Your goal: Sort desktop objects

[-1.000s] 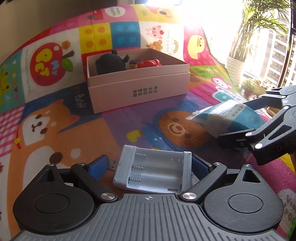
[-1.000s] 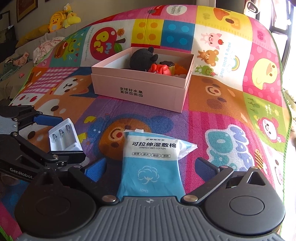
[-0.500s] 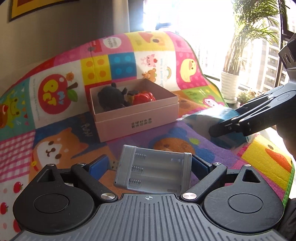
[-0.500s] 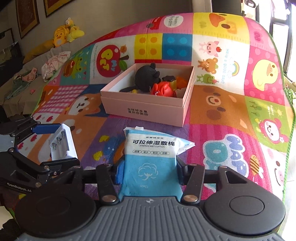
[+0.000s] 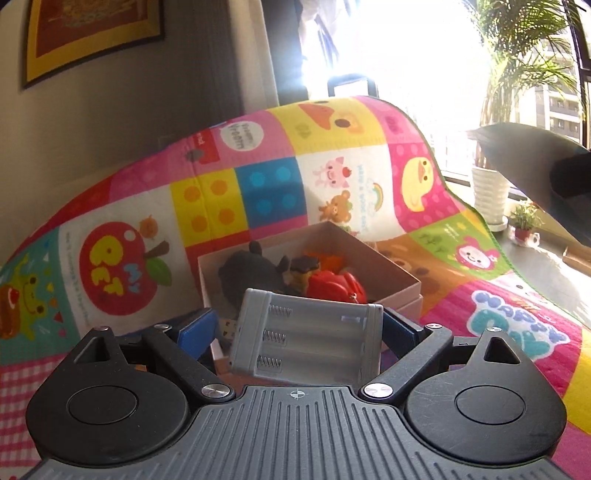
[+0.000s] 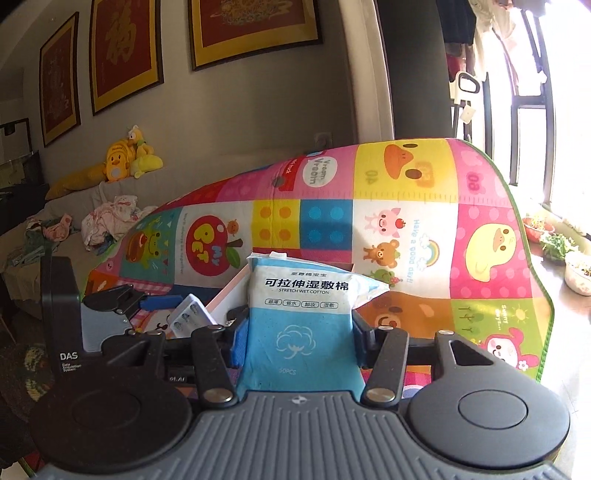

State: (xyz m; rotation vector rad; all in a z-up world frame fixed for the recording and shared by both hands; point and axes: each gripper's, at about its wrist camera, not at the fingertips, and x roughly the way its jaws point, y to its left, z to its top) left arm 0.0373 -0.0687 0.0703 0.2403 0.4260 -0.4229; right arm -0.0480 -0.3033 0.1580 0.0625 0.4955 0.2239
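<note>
The battery holder (image 5: 306,338), a grey plastic tray with three spring slots, sits clamped between the blue-padded fingers (image 5: 195,326) of the left gripper (image 5: 299,332), lifted off the mat (image 5: 207,206) and tilted slightly. Just beyond it lies the open pink box (image 5: 402,280), and the holder hides the box's near wall. Inside the box are a black plush toy (image 5: 251,271), a red toy (image 5: 338,286) and something orange (image 5: 328,260), packed close together against each other.

The right gripper (image 6: 297,332) grips the cotton pack (image 6: 301,317), a blue and white pouch printed "STRETCH WET COTTON", held upright between its fingers (image 6: 239,341). The pack blocks most of the box from the right wrist view; only a strip of pink rim (image 6: 231,290) shows to its left. Further left in that view the left gripper (image 6: 155,306) appears with the holder (image 6: 190,315) in its fingers, near the box rim.

From the left wrist view, a dark blurred part of the right gripper (image 5: 535,188) fills the upper right edge. Around the mat: framed pictures (image 6: 251,29) on the grey wall, yellow plush toys (image 6: 127,158) on a sofa, a potted palm (image 5: 489,192) by the bright window.
</note>
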